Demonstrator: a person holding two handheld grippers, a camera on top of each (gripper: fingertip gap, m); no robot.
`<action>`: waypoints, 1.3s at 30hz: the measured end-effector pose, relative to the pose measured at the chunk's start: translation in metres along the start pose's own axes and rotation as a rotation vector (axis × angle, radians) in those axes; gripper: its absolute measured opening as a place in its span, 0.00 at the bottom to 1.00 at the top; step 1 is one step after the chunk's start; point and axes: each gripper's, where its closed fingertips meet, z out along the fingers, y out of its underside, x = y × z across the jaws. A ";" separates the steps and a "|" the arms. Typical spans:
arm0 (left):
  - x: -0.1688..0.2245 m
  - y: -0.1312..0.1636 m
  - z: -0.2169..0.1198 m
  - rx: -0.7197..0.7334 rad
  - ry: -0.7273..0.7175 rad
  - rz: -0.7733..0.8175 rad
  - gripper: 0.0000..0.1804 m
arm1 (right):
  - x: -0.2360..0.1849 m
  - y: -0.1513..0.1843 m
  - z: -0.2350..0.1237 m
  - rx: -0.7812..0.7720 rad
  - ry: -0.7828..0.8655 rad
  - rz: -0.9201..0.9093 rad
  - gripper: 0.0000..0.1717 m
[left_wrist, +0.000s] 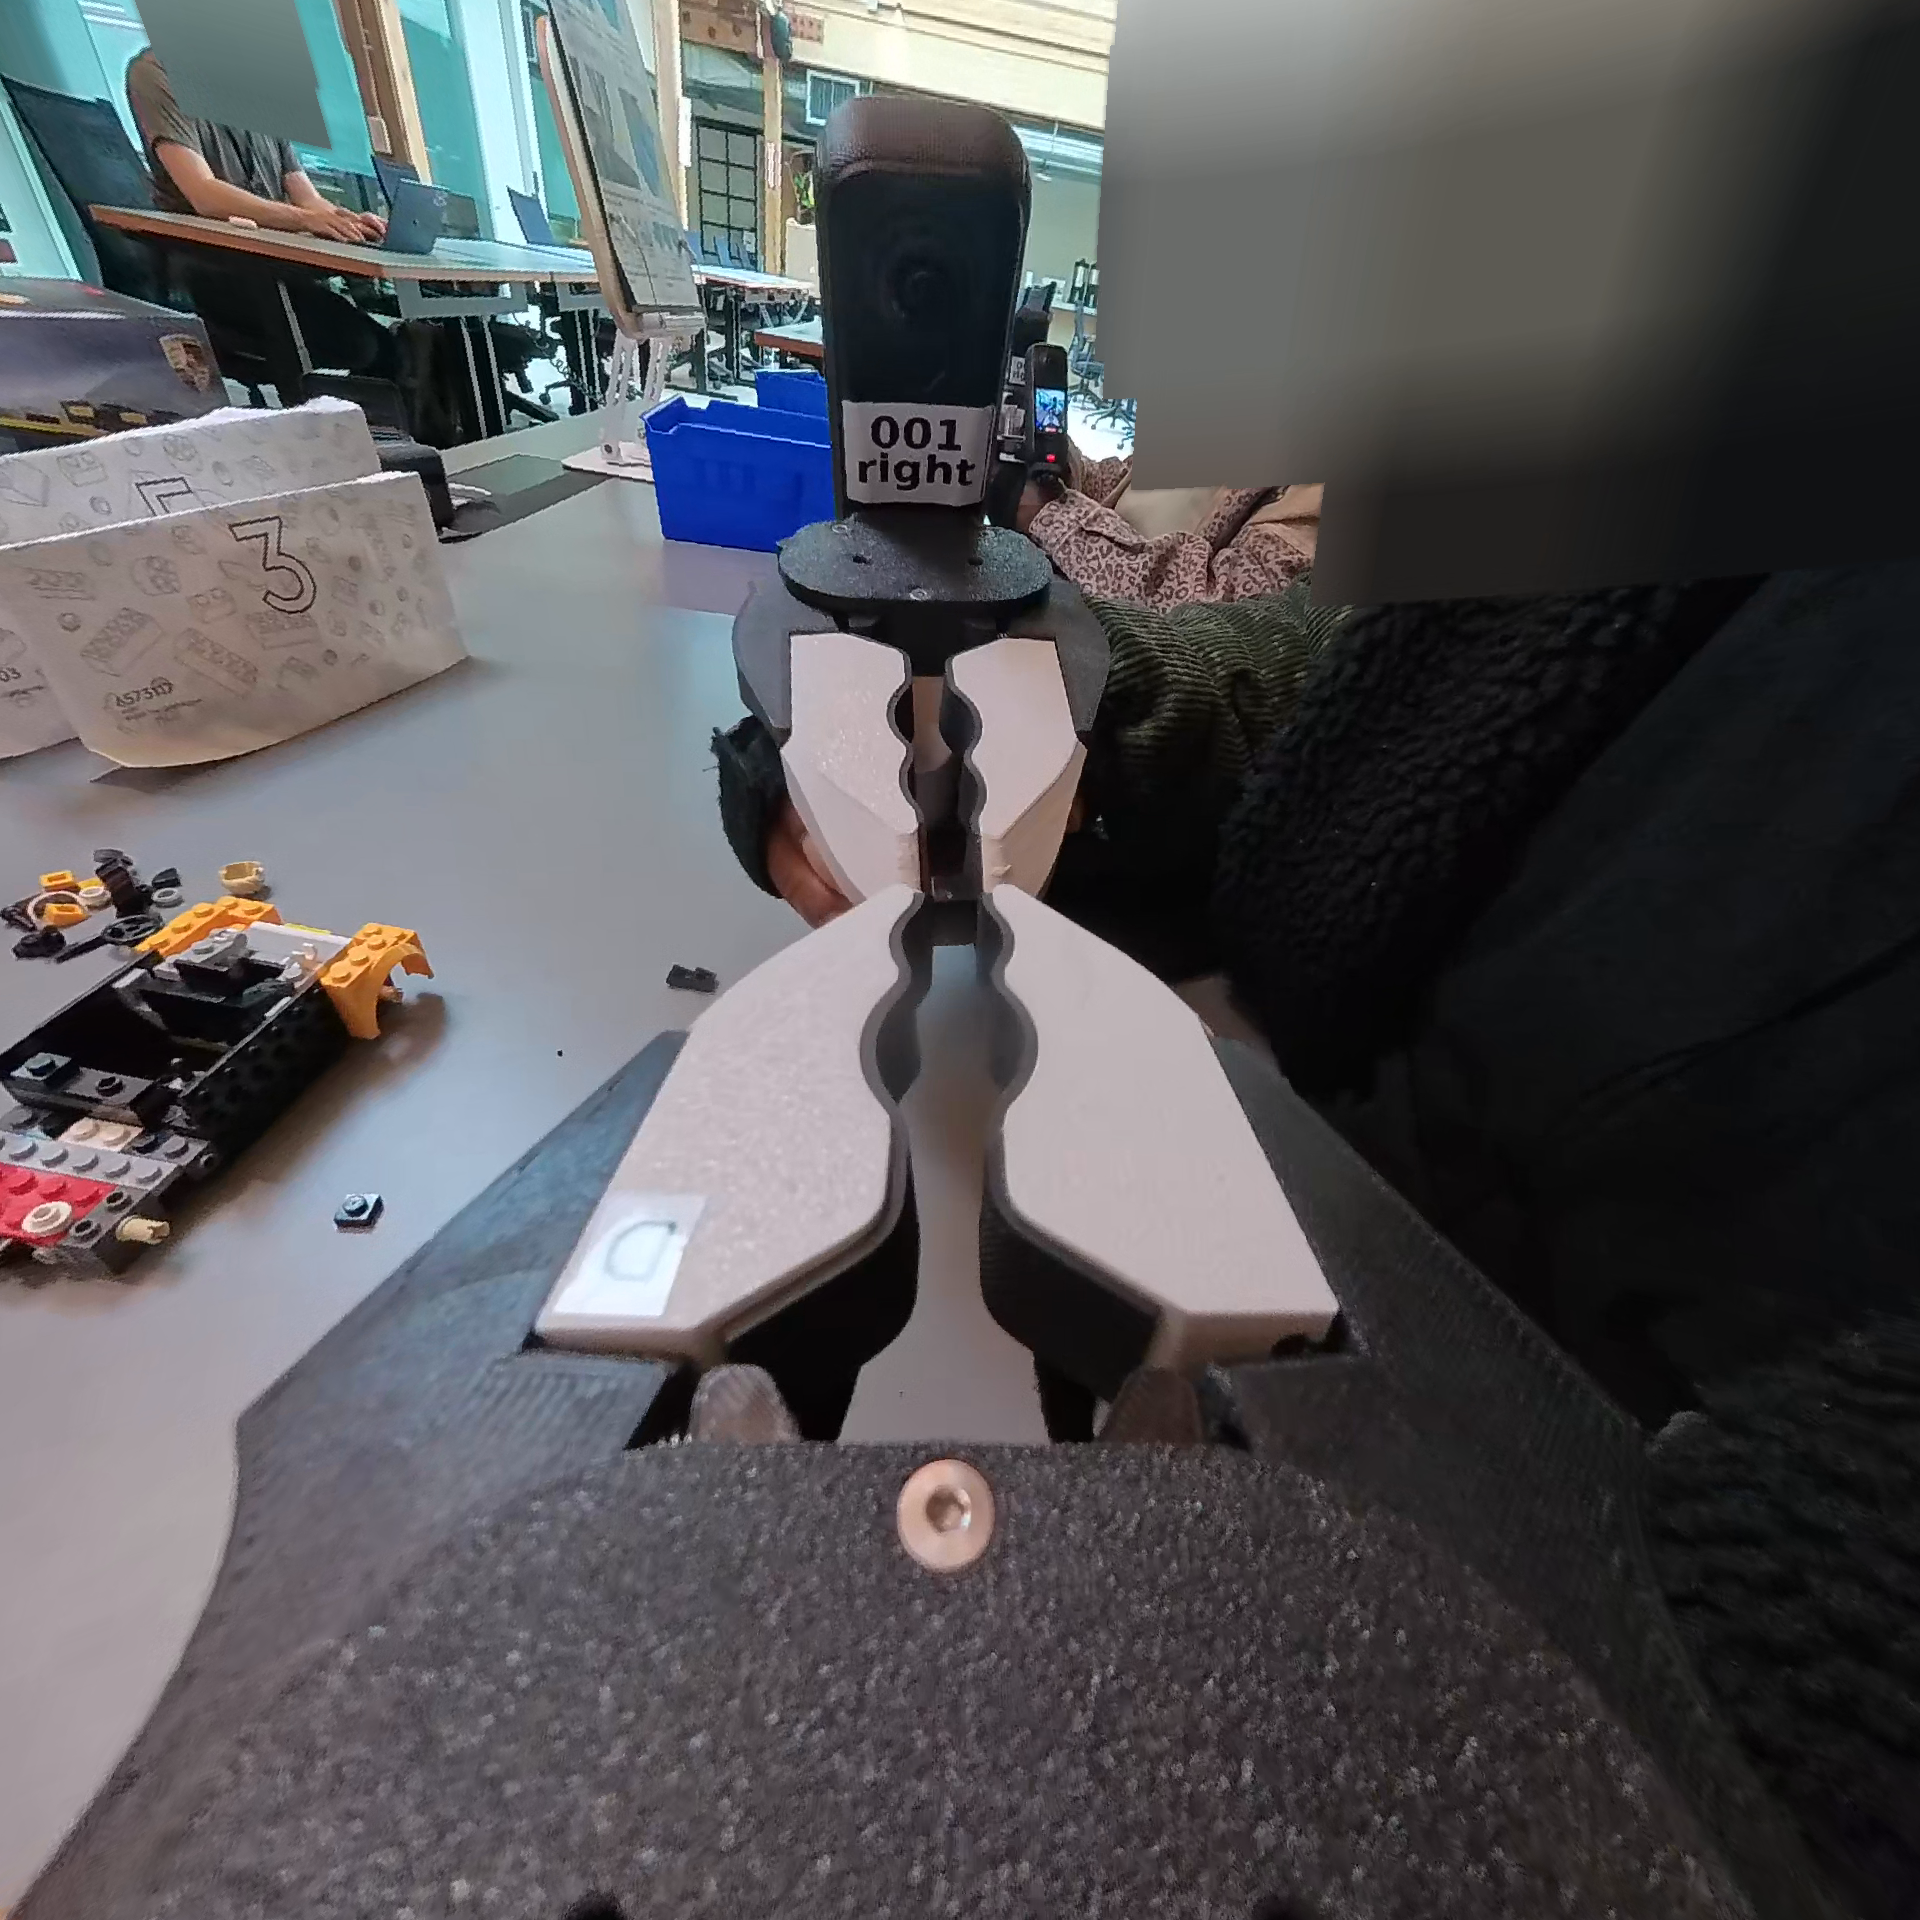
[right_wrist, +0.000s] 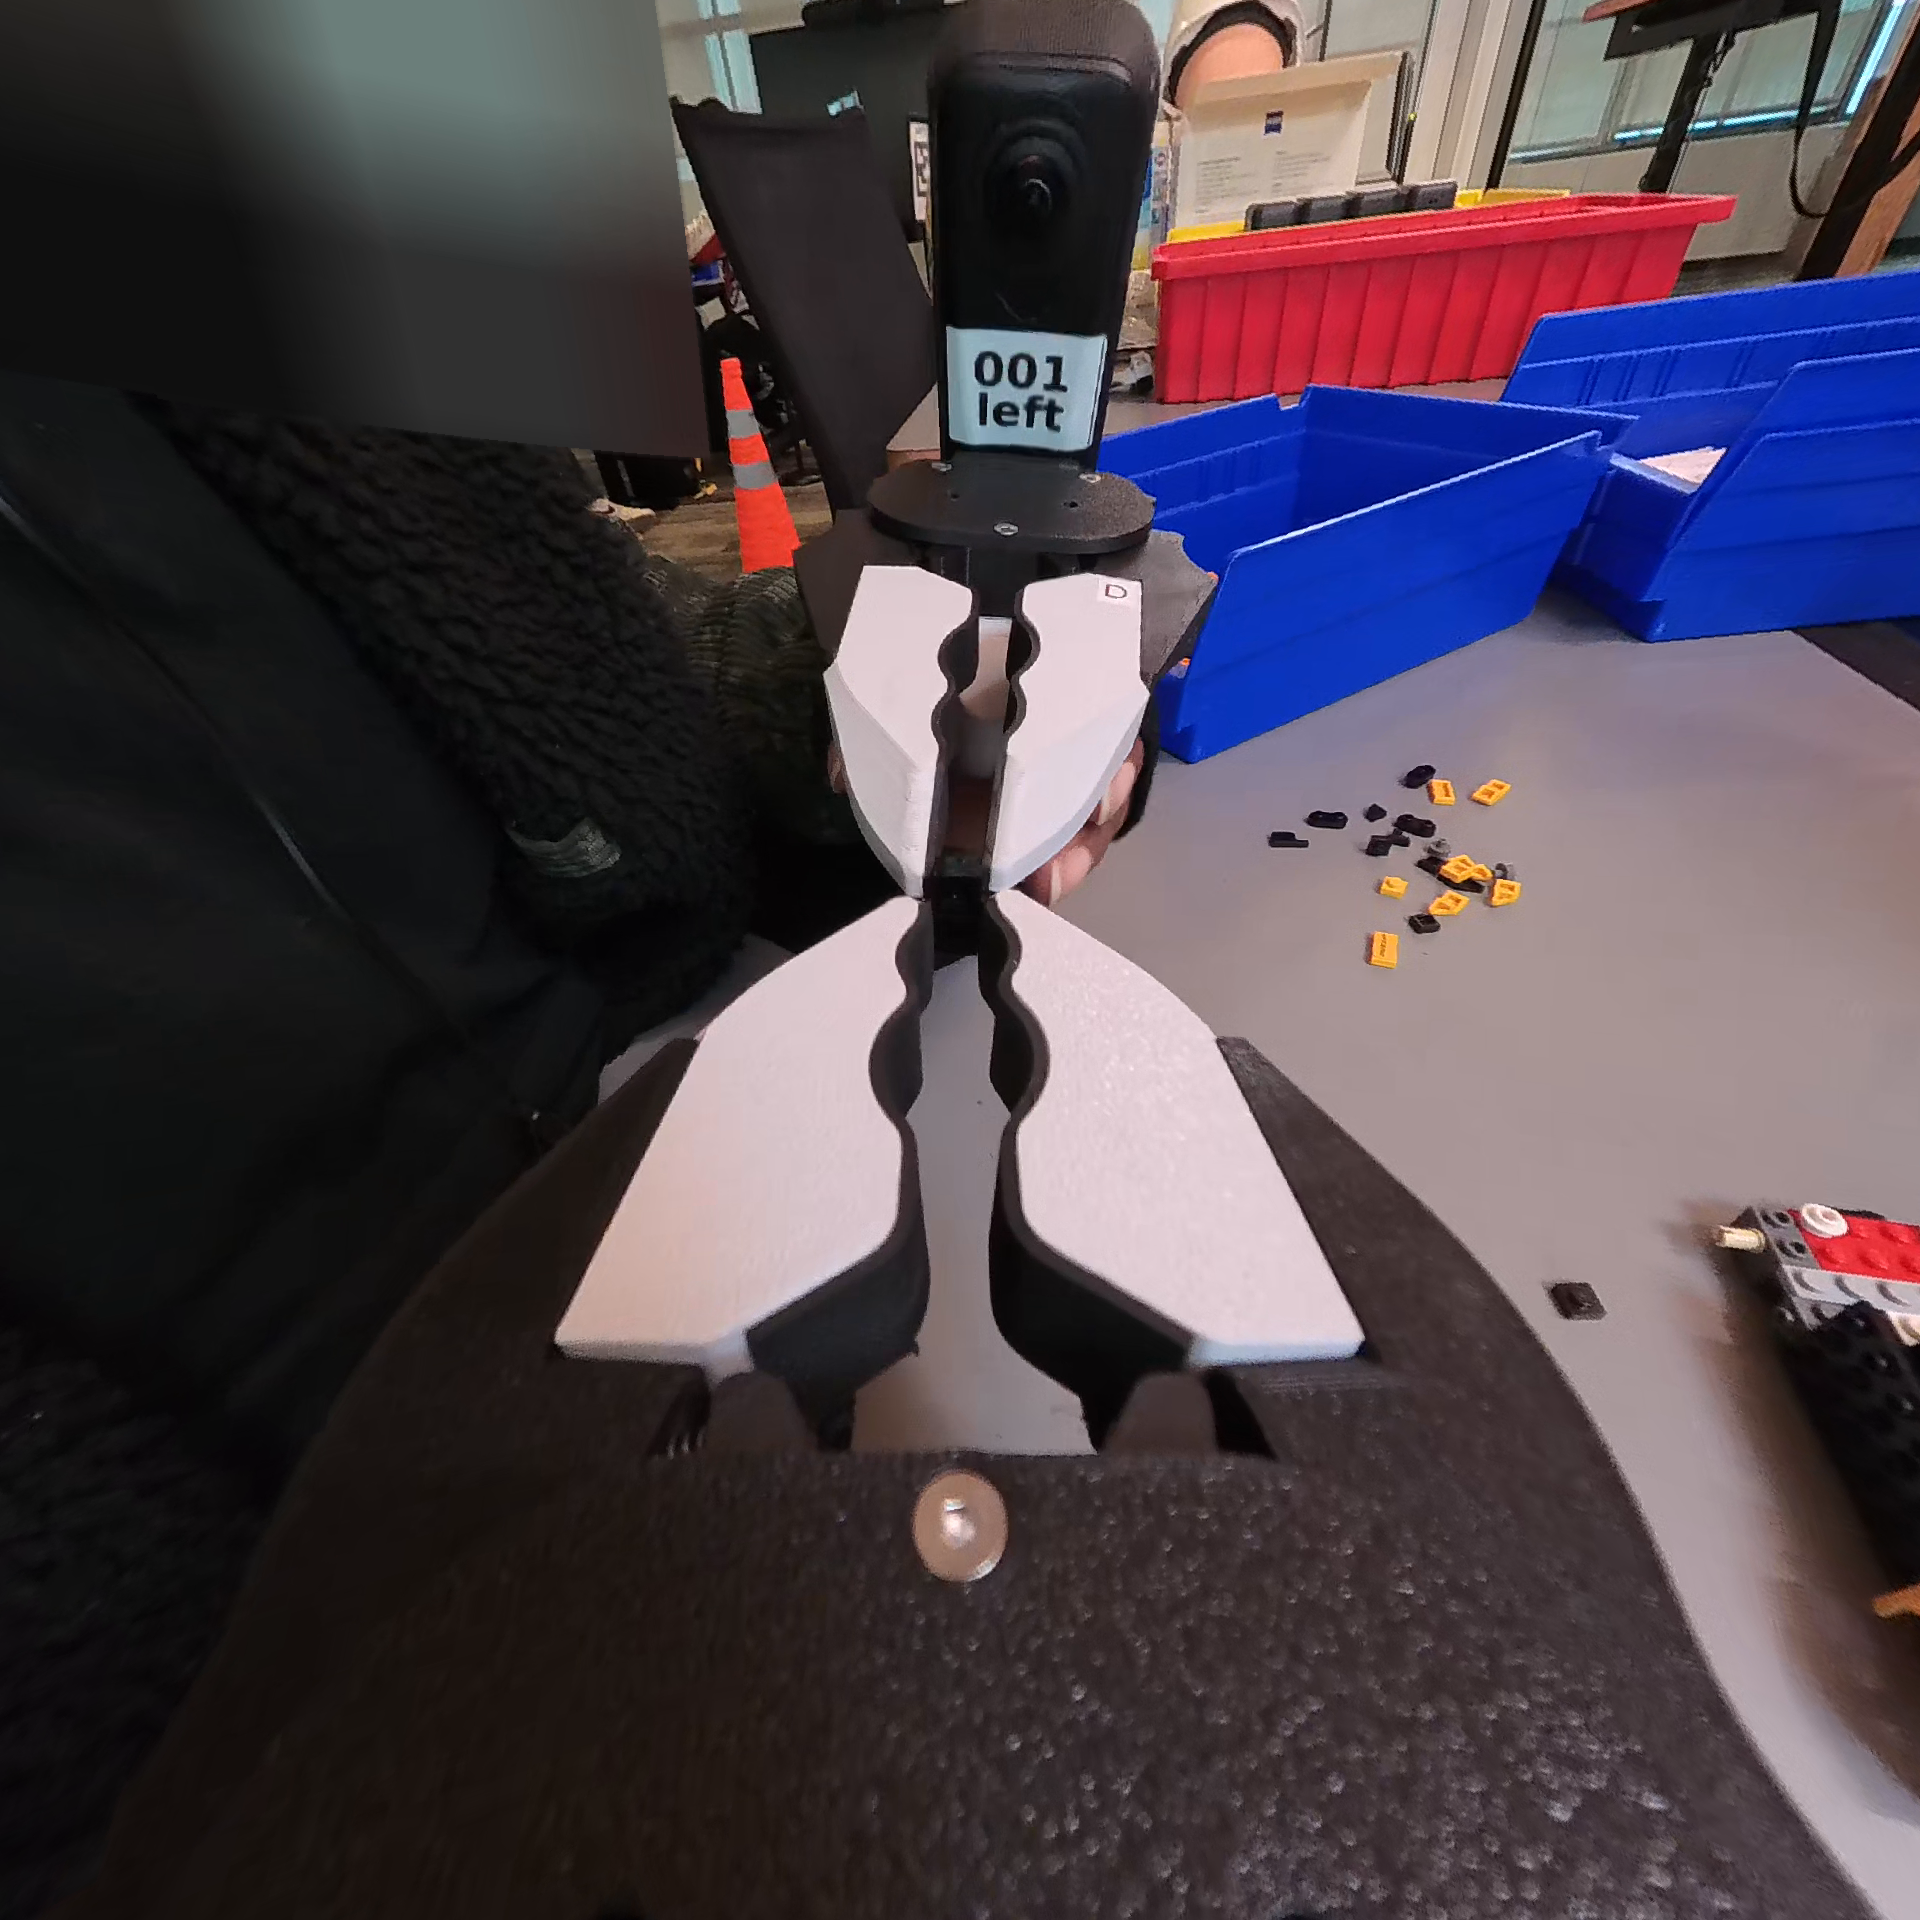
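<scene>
Evidently both grippers, left gripper and right gripper, are pinching one small black piece tip-to-tip above the table, seemingly for joining.

the left gripper has white fingers with a fine grainy matt finish, dark smooth inner pads, a rough printed black plastic body and a shiny metal screw. the table is smooth matt grey. the brick model at left is glossy plastic; the far bags are matt paper. the sleeve is nubby black fleece cloth.
</scene>
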 end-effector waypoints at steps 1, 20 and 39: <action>0.000 0.000 0.000 -0.004 -0.004 0.005 0.04 | 0.000 0.000 0.000 0.001 -0.001 0.002 0.05; 0.001 0.011 0.002 -0.096 -0.018 0.049 0.04 | -0.003 0.004 -0.004 -0.061 -0.008 -0.045 0.06; -0.017 0.017 -0.008 -0.152 -0.137 0.091 0.01 | 0.001 -0.025 -0.021 0.196 -0.059 0.109 0.03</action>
